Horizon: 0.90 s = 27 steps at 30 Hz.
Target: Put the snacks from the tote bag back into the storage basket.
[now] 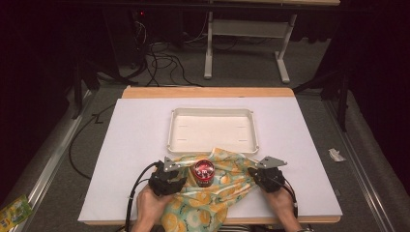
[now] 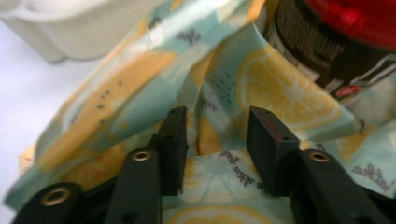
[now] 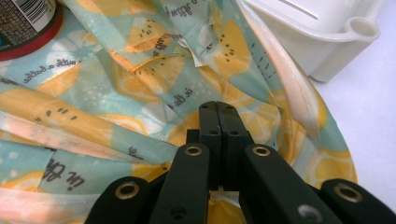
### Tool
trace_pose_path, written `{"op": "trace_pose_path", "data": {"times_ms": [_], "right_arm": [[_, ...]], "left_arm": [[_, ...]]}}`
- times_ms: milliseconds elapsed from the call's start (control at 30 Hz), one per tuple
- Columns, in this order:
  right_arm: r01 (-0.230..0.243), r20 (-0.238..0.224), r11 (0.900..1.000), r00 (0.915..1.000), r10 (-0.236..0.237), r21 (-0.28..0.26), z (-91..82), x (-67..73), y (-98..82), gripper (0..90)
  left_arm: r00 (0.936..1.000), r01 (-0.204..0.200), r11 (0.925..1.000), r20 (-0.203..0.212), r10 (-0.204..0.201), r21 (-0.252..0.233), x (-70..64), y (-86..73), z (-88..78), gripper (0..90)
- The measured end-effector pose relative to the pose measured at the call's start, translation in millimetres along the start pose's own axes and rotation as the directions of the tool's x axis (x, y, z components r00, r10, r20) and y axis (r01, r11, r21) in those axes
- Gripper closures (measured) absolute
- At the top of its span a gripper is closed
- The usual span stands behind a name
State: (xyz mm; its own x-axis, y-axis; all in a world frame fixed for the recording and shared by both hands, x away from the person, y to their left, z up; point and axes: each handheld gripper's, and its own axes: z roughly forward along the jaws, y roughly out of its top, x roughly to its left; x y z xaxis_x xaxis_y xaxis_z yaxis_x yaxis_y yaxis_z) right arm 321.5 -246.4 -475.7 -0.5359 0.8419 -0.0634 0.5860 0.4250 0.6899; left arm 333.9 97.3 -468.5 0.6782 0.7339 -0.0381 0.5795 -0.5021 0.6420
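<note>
— So what does the room look like?
— Dim, with grey carpet, cables on the floor and a white frame leg behind. The bench (image 1: 135,130) has a white top with a wooden far edge.
— Any containers?
— A shallow white tray (image 1: 212,112) sits mid-bench with nothing in it. Just before it lies a lemon-print cloth (image 1: 212,203), touching its near rim, and a dark jar with a red lid (image 1: 203,172) stands on the cloth.
— And each tool?
— The left tool (image 2: 215,128) stands open over the cloth beside the jar. The right tool (image 3: 218,122) has its jaws pressed together at the cloth's right edge.
</note>
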Motion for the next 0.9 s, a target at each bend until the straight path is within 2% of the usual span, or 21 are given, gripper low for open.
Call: {"op": "trace_pose_path", "data": {"times_ms": [133,200,300,400,467,500,567,600,700,733,900], "right_arm": [[0.004,-0.001,1.000,1.0000,-0.004,0.004,-0.1,0.0,0.4,90.0],[0.005,-0.002,1.000,1.0000,-0.005,0.007,-0.1,0.3,0.7,90.0],[0.008,-0.001,1.000,1.0000,-0.008,0.007,0.0,0.5,0.8,90.0],[0.011,0.005,1.000,0.9999,-0.011,0.005,0.0,0.8,0.7,90.0],[0.010,0.004,1.000,0.9999,-0.010,0.005,0.0,0.9,0.6,90.0],[0.010,0.004,1.000,0.9999,-0.010,0.005,0.0,0.8,0.5,90.0],[0.008,0.003,1.000,1.0000,-0.008,0.003,0.0,0.9,0.4,90.0],[0.009,0.003,1.000,1.0000,-0.009,0.004,-0.1,0.8,0.3,90.0],[0.008,0.000,1.000,1.0000,-0.008,0.003,0.1,0.6,0.3,90.0],[0.009,-0.001,1.000,1.0000,-0.009,0.001,0.2,0.4,0.3,90.0],[0.003,-0.010,1.000,0.9999,-0.003,0.004,0.1,-1.2,0.4,90.0]], "left_arm": [[0.9992,-0.037,0.9993,-0.016,0.037,0.004,-1.5,-0.7,-0.9,70.4],[0.9979,-0.063,0.9980,-0.014,0.063,0.010,-4.3,-0.6,-1.2,80.0],[0.9950,-0.095,0.9950,-0.027,0.096,0.032,-8.6,1.7,-0.9,89.5],[0.9943,-0.103,0.9941,-0.026,0.104,0.035,-8.1,2.1,-1.2,90.0],[0.9930,-0.107,0.9938,-0.048,0.108,0.031,-7.3,0.2,-3.1,90.0],[0.9923,-0.106,0.9940,-0.061,0.108,0.027,-5.6,-1.4,-4.7,90.0],[0.9939,-0.092,0.9956,-0.061,0.093,0.018,-2.8,-3.4,-7.1,90.0],[0.9952,-0.069,0.9976,-0.070,0.069,-0.001,3.0,-6.8,-12.8,90.0],[0.9948,-0.057,0.9984,-0.086,0.056,-0.007,8.7,-9.2,-17.7,90.0],[0.9935,-0.046,0.9989,-0.105,0.045,-0.008,14.5,-11.3,-20.5,90.0],[0.9901,-0.012,0.9998,-0.140,0.010,-0.018,30.5,-16.7,-16.0,90.0]]}}
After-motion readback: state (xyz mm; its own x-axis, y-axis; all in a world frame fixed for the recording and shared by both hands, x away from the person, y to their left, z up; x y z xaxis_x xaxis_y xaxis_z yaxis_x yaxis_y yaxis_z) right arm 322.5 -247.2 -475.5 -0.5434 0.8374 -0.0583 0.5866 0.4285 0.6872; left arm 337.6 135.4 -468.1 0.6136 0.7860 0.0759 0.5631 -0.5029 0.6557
